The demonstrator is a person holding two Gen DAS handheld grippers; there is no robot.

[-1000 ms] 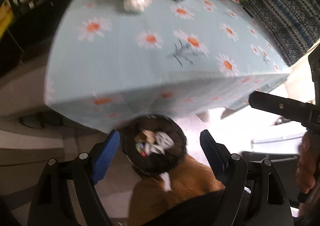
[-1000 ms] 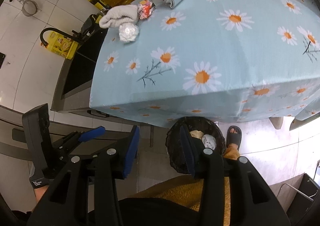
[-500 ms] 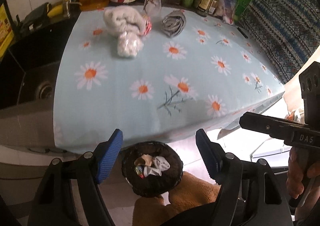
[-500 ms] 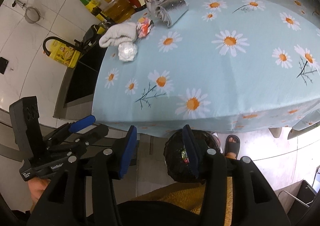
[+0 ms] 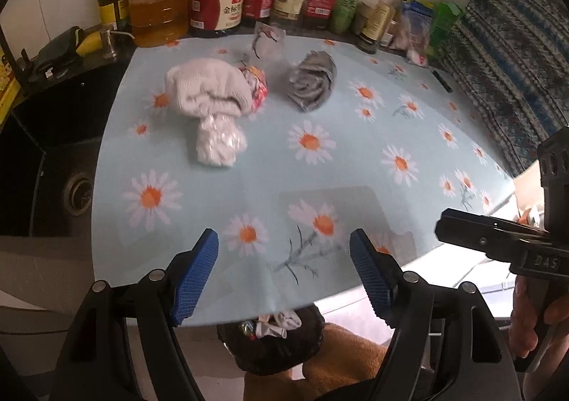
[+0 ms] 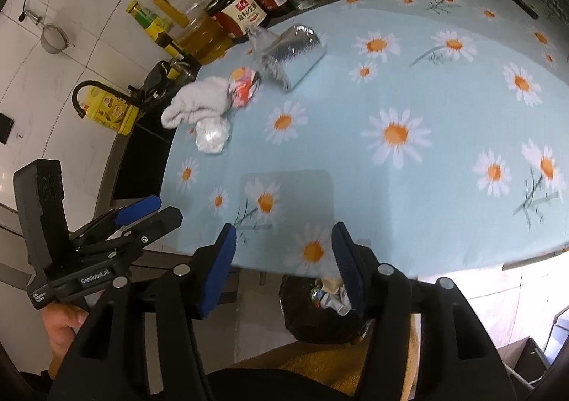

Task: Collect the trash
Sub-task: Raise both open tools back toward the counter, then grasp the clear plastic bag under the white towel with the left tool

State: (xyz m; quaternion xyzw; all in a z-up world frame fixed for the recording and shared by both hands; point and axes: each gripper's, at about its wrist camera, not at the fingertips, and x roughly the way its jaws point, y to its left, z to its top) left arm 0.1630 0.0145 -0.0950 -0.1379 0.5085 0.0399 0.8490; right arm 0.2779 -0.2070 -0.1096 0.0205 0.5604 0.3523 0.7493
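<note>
Left gripper [image 5: 284, 269] spread, empty, lower centre. Right gripper [image 6: 284, 267] likewise spread, empty. Bin [image 5: 272, 344] below the table edge [image 5: 249, 312], bottom centre, already holds scraps. Mid-frame left: crumpled plastic wad [image 5: 218, 145], touching the white cloth [image 5: 208, 90]. Judged light, soft, crackly; pinch across its middle. Red wrapper [image 5: 256, 88] and silver bag [image 5: 313, 81] farther back.

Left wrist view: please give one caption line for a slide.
Open left gripper faces trash on the daisy tablecloth; bin below.
</note>
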